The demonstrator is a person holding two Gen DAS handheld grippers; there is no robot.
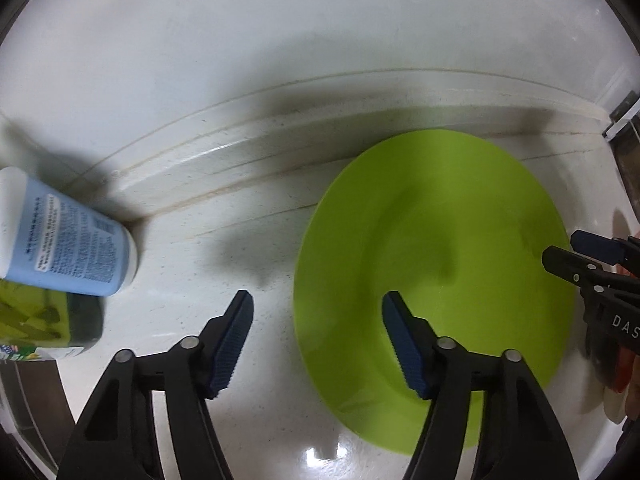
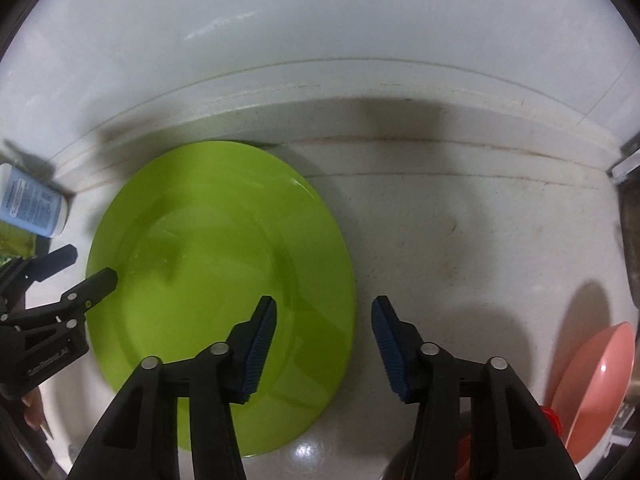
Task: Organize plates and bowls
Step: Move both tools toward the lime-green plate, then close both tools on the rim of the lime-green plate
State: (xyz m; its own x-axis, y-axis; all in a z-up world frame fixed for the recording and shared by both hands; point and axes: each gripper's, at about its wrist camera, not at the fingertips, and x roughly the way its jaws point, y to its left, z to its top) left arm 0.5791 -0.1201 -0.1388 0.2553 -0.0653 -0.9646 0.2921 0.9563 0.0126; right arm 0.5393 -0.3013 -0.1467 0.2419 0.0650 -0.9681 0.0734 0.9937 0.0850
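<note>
Right wrist view: both grippers, left (image 1: pixel 318 300) and right (image 2: pixel 324 306), gape wide, empty, above the round lime-green plate (image 2: pixel 224 248); pink dish (image 2: pixel 600 376) cropped at edge.

Both fisheye views are evenly lit from overhead, with dark vignetted corners and bowed edges. A small white glare spot sits on the speckled white countertop (image 1: pixel 320 456). Soft gripper shadows cross the slightly blurred round lime-green plate (image 2: pixel 208 264).
</note>
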